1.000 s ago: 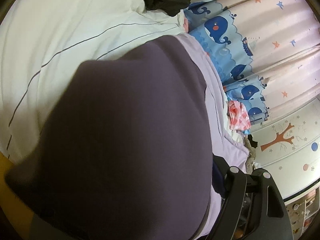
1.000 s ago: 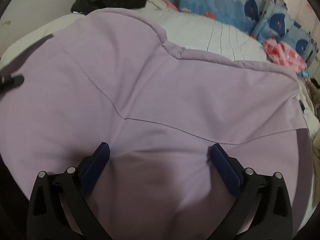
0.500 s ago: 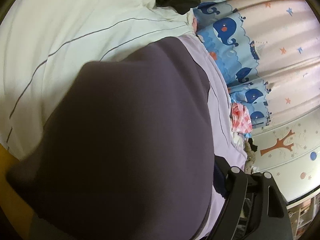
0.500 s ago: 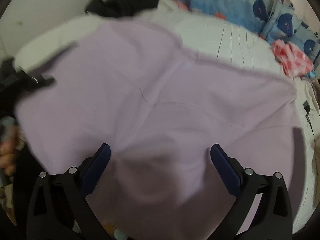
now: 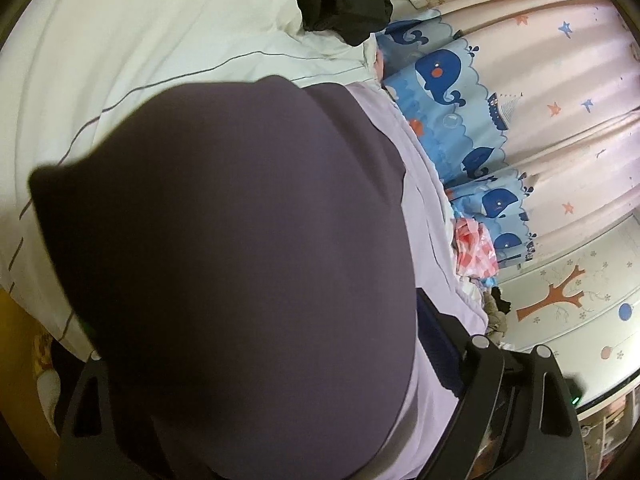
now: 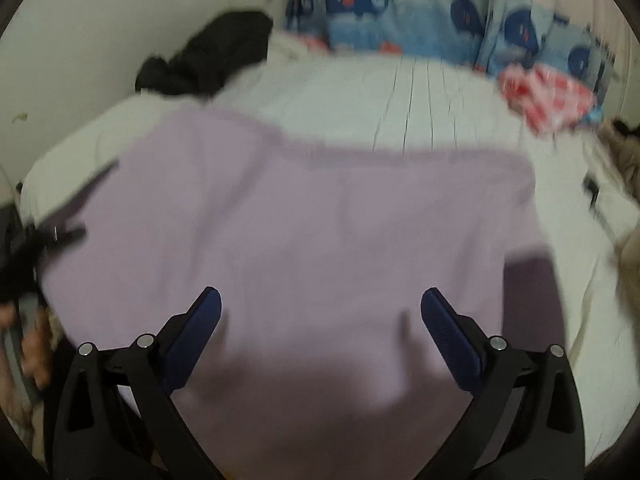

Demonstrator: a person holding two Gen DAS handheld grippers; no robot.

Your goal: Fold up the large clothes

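A large lilac garment [image 6: 320, 232] lies spread over the white bed [image 6: 400, 96]. In the right wrist view my right gripper [image 6: 320, 320] is open, its blue pads wide apart just above the garment's near part. In the left wrist view the same garment [image 5: 240, 260] drapes in shadow over the lens and over my left gripper [image 5: 280, 380]. Only the right blue pad [image 5: 440, 348] shows, so the jaw state is hidden. The left gripper also shows blurred at the garment's left edge [image 6: 36, 240].
A black garment [image 6: 208, 56] lies at the bed's far left corner. A red-and-white checked cloth [image 6: 548, 92] lies at the far right. Blue whale-print curtains [image 5: 452, 80] hang behind the bed. A wall with a tree decal [image 5: 560, 300] is at the right.
The right gripper has pulled back and tilted up, so more white bed shows beyond the garment. The left gripper has lifted slightly with the cloth still over it.
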